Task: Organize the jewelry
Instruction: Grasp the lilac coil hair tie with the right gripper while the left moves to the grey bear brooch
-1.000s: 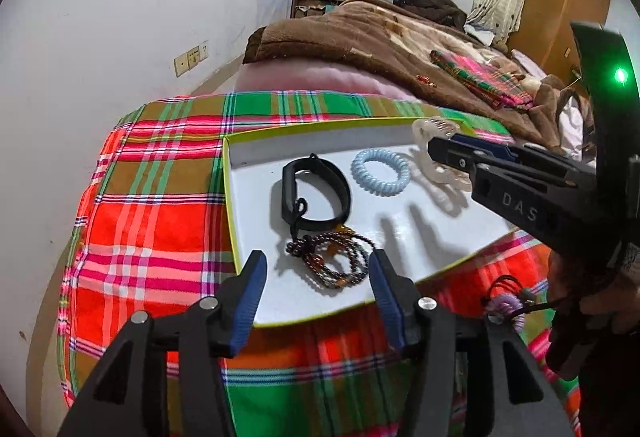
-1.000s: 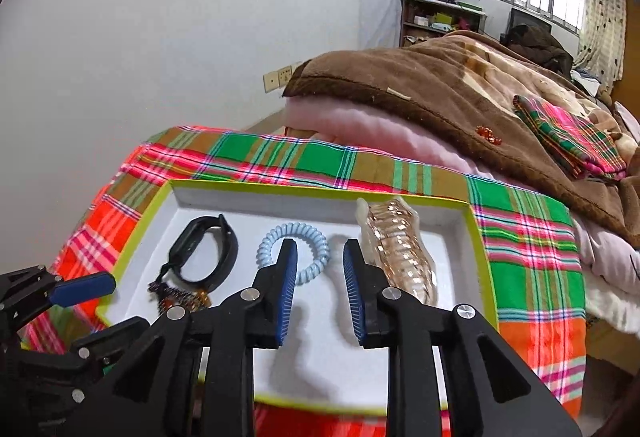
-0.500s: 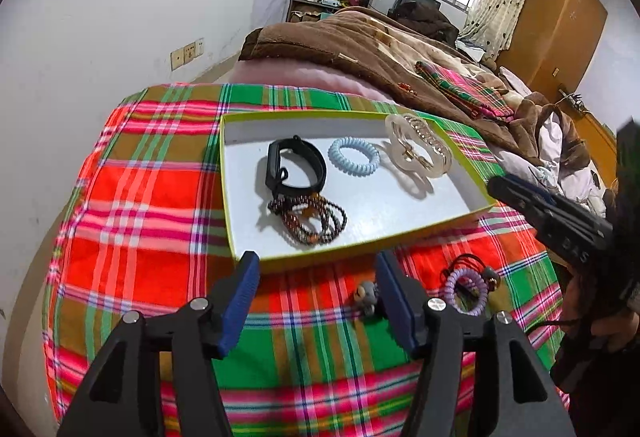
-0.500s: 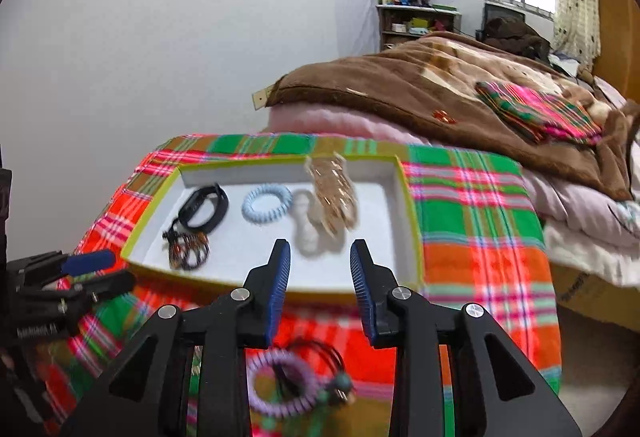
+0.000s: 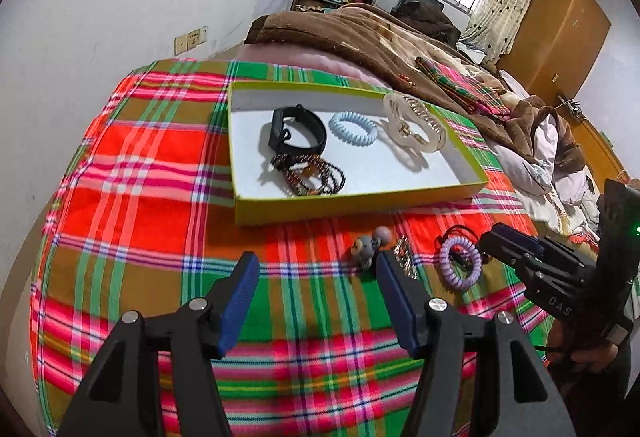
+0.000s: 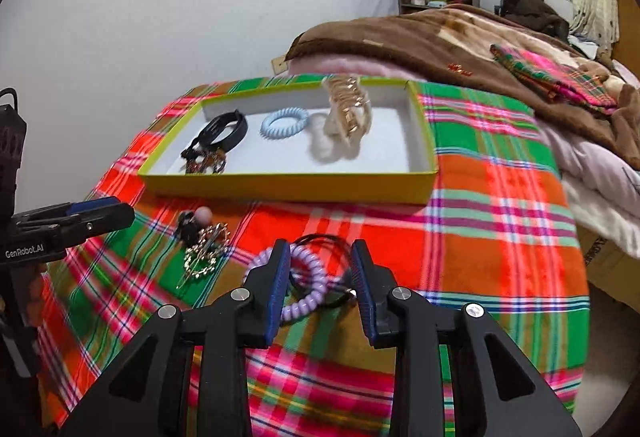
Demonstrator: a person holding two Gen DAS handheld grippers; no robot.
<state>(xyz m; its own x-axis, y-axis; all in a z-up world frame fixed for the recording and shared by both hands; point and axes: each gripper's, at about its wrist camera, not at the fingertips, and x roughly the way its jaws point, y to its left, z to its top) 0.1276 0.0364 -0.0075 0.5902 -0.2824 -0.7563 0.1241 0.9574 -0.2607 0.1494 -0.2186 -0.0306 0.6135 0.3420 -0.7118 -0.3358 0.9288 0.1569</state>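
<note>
A yellow-rimmed white tray [image 5: 360, 207] [image 6: 288, 189] on the plaid cloth holds a black band [image 5: 296, 133], a light blue coil tie [image 5: 353, 127], a clear hair claw [image 5: 414, 125] and dark bead bracelets [image 5: 308, 173]. In front of it lie a grey bead tie [image 5: 366, 249], a gold clip [image 6: 204, 253], a purple coil tie [image 6: 308, 289] and a black elastic [image 6: 324, 241]. My right gripper [image 6: 320, 253] is open over the purple coil, which lies between its jaws. My left gripper [image 5: 317, 265] is open and holds nothing, the bead tie just beyond its right finger.
The plaid cloth [image 5: 140, 165] covers a raised surface that drops off at left and front. A bed with a brown blanket [image 5: 360, 37] lies behind the tray. A white wall stands at left. The left gripper [image 6: 100, 213] shows at the right wrist view's left edge.
Both grippers drew back from over the tray to the cloth in front of it. The right gripper's jaws widened and now straddle the purple coil. The left jaws opened slightly.
</note>
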